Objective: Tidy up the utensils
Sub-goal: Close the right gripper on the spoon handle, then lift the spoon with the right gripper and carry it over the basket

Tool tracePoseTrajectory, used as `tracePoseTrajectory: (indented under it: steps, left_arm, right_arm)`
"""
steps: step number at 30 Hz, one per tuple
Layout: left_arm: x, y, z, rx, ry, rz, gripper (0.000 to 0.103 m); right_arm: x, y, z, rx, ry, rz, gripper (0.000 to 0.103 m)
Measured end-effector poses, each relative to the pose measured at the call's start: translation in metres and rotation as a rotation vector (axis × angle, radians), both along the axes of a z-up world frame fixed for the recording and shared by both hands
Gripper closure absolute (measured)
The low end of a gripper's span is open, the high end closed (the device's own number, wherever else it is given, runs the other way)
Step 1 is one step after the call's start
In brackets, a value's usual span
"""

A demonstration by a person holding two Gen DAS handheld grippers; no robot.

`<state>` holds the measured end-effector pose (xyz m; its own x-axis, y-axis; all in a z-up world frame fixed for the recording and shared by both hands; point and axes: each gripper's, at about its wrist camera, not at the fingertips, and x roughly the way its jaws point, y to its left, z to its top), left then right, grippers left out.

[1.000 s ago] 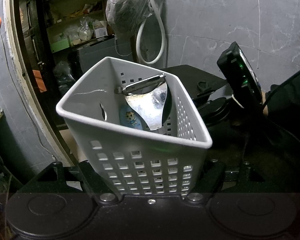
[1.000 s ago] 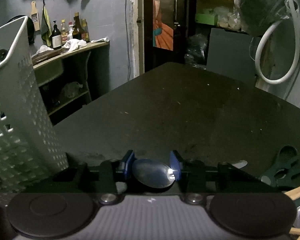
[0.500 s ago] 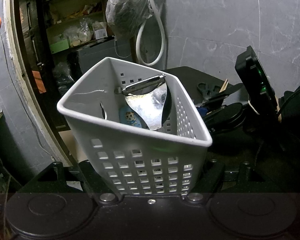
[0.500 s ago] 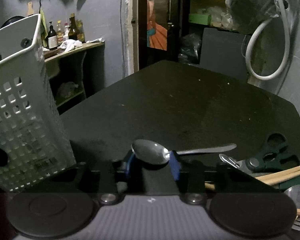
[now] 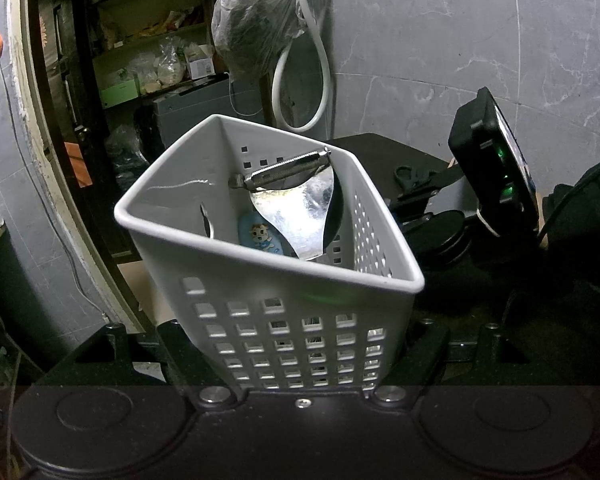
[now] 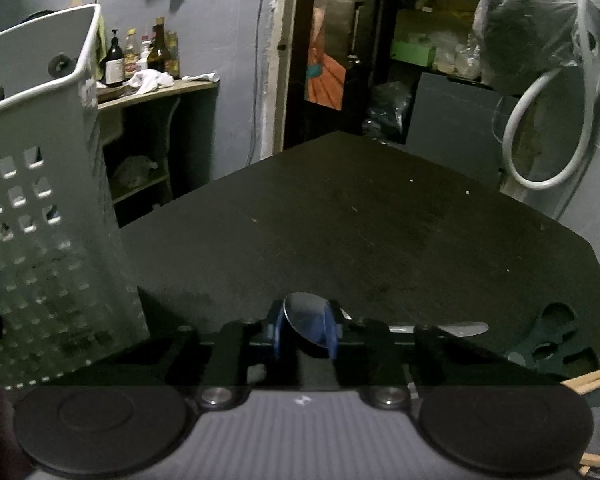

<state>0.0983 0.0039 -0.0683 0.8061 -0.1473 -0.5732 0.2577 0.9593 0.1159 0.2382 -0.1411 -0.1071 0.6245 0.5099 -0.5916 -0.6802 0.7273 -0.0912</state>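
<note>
Steel spoon [image 6: 305, 320] | handle rightward, level | right hand-held gripper [image 6: 305, 330] closing on bowl | left hand-held gripper [image 5: 300, 354] grips basket [image 5: 260, 280]

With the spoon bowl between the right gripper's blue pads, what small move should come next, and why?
Probably finish closing, then lift. The right gripper is closing on the spoon, whose handle lies on the table. The white basket, clamped by the left gripper, waits to its left.
</note>
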Motion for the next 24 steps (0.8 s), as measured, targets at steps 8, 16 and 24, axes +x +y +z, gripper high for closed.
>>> tracePoseTrajectory:
  steps: [8, 16, 24]
  left_arm:
    - [0.0, 0.0, 0.0, 0.0, -0.002, 0.0, 0.025]
    - [-0.004, 0.003, 0.001, 0.001, -0.009, -0.004, 0.025]
    - [-0.009, 0.004, -0.001, 0.001, -0.022, -0.011, 0.025]
  right_arm:
    - [-0.001, -0.011, 0.015, 0.068, -0.015, -0.108, 0.097]
    - [-0.004, -0.037, 0.053, 0.258, 0.026, -0.251, 0.102]
    - [0.008, -0.085, 0.076, 0.563, 0.212, -0.43, 0.103]
